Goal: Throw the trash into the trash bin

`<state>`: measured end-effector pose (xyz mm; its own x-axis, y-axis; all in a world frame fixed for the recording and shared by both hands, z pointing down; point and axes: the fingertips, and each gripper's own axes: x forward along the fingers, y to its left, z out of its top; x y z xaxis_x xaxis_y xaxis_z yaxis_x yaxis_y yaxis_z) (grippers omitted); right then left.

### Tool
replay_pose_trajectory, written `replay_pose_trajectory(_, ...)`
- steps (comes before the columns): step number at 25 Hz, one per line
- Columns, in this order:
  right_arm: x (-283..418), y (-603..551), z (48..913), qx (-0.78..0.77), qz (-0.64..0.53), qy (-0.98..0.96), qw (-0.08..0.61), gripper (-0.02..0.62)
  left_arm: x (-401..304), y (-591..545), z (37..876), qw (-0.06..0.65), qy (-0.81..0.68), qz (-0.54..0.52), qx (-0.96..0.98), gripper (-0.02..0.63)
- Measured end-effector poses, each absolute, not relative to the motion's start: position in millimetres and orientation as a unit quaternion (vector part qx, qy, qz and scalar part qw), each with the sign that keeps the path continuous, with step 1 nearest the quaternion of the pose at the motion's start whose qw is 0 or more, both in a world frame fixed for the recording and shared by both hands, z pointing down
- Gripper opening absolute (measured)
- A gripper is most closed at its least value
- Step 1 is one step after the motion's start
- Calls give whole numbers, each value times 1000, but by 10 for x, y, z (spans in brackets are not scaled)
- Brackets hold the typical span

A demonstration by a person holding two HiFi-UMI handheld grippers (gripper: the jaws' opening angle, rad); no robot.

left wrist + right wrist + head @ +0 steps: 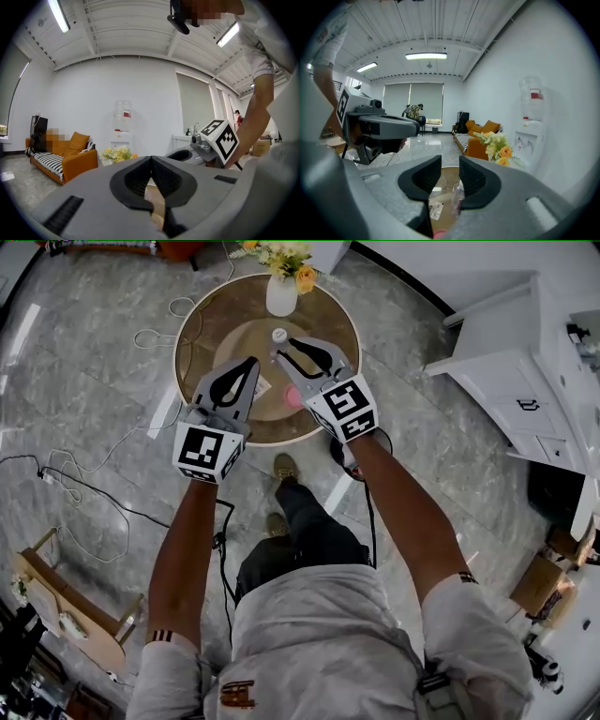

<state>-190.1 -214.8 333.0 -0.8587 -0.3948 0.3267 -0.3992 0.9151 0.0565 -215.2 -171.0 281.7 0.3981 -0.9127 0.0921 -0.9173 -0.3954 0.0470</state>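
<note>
**Round wooden table point(211, 324): square up on the plastic bottle point(457, 194)**

Marble floor lies all round it, and the plastic bottle stands on top, near the flower vase point(281, 296). Your right gripper point(450, 161) is partly open and empty, with the bottle low beyond its gap. Your left gripper point(151, 158) is closed on nothing. Spread the right jaws wider than the bottle, come in at its middle (mind the vase), then squeeze gently. No trash bin shows yet.

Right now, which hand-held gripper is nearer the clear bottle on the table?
Right. The right hand-held gripper points at the clear bottle, tips just short of it; the left hand-held gripper is farther, to its left.
</note>
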Motion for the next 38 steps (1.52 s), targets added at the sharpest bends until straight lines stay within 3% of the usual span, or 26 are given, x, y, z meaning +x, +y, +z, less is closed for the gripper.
replay_pose_trajectory(12, -2211, -2703, 4178, 183, 34, -949, 254, 199, -2346, -2217, 3359, 68, -553, 57, 829, 0)
replay_pose_trajectory(18, -2268, -2724, 4469, 168, 52, -940, 294, 189, -2351, -2307, 3504, 79, -551, 58, 829, 0)
replay_pose_trajectory(20, -2264, -2743, 4494, 170, 45, -939, 294, 138, -2337, -2325, 3524, 81, -550, 57, 829, 0)
replay_pose_trajectory(38, -1743, -2132, 3617, 232, 9, -949, 214, 133, -1949, -1694, 3209, 64, -529, 39, 845, 0)
